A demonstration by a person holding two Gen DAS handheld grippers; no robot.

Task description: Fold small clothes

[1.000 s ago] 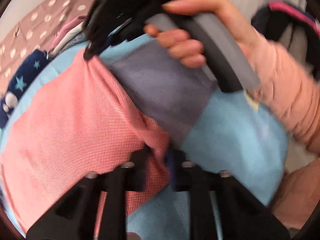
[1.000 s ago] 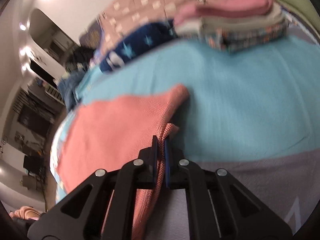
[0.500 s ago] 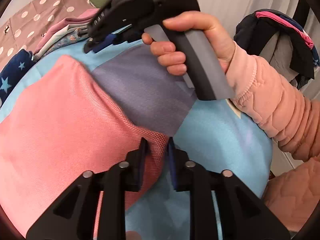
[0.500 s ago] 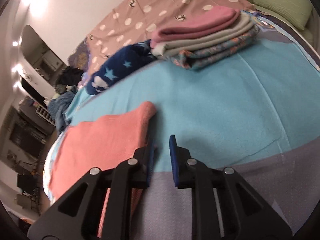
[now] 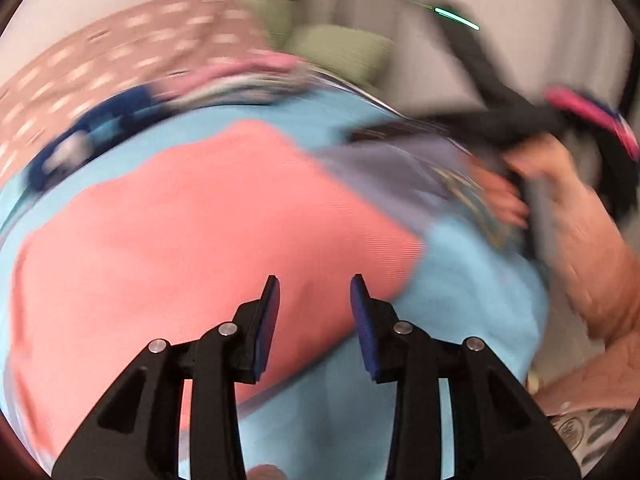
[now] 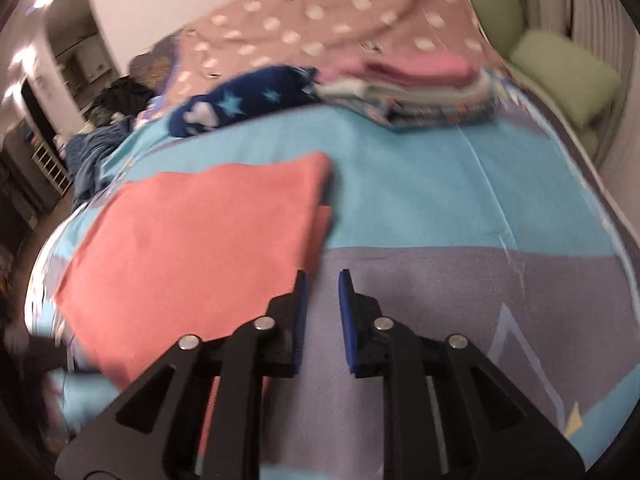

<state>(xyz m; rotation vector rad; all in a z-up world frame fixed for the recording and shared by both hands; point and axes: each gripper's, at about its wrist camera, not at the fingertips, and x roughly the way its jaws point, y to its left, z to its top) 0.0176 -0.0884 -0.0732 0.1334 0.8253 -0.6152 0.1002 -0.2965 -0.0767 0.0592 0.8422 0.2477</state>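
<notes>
Coral-pink woven cloth (image 6: 200, 240) lies flat on the blue and grey bed cover (image 6: 440, 200), folded into a neat rectangle with a doubled edge. Both the left gripper (image 5: 314, 312) and the right gripper (image 6: 322, 308) hover above it with jaws released, holding nothing. This fold looks finished; the soft piece probably belongs on the stack of folded clothes (image 6: 420, 92) behind.
</notes>
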